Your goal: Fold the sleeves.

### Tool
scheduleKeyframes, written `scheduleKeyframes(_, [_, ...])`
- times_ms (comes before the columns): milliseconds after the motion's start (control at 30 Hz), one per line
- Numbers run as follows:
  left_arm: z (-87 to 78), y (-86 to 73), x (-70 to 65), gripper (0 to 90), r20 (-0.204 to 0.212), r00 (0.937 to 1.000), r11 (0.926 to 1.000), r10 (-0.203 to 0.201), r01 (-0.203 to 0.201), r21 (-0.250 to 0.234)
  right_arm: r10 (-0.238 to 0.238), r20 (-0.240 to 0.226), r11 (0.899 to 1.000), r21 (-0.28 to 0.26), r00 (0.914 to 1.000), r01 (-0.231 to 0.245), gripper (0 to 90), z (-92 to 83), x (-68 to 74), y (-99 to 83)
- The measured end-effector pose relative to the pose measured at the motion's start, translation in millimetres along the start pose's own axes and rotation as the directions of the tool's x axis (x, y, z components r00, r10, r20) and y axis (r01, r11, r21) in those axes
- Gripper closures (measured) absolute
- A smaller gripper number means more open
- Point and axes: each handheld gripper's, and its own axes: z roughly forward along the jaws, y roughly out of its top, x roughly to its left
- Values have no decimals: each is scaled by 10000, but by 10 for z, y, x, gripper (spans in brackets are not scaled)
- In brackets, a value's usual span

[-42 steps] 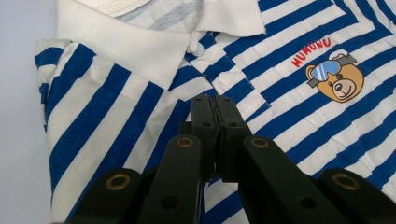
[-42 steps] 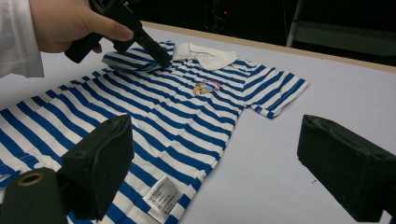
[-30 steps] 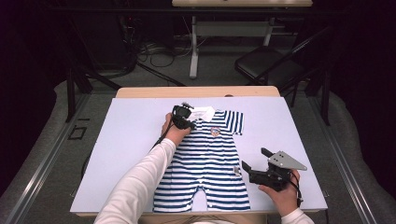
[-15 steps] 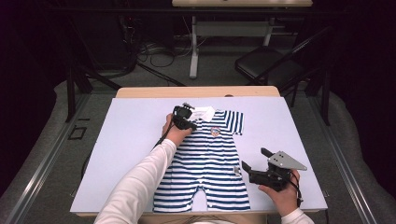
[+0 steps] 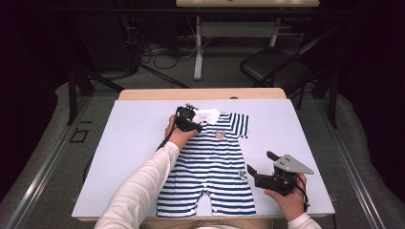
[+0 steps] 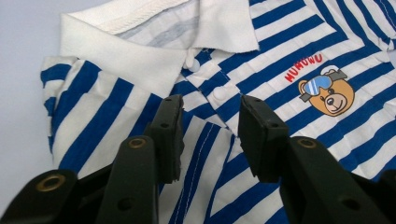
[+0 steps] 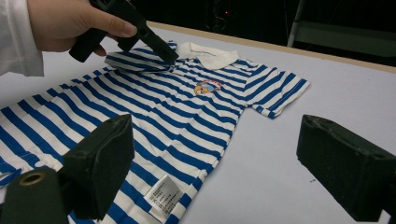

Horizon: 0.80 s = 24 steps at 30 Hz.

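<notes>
Striped romper (image 5: 210, 164) lies flat on the bench (image 5: 133, 143), collar at 12 o'clock, legs at 6; left gripper (image 6: 208, 135), jaws just opening with nothing pinched, sits right over the placket, while the right gripper (image 5: 260, 174) waits spread at 4 o'clock.

The blue-and-white striped baby romper (image 5: 210, 164) lies flat on the pale worktop (image 5: 133, 143), collar at the far side; the left tool (image 6: 208, 126) sits over its collar end, the right tool (image 5: 260, 167) beside its right edge.
</notes>
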Motion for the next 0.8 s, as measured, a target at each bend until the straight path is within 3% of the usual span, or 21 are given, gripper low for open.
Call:
scheduleKeyframes(367, [-111,36,37,471,-347,9994,9983,-81,61,-578,-18,-15,10000,-4,10000,18,110,6,6,-1])
scheduleKeyframes(567, [-177,54,75,465,-208,9994,9967,-275,258,-770,-18,-12,10000,22,10000,18,110,6,4,-1])
scheduleKeyframes(800, [-264,69,122,437,-338,9989,9943,-315,279,-1027,20,-42,10000,42,10000,-20,110,12,8,-1])
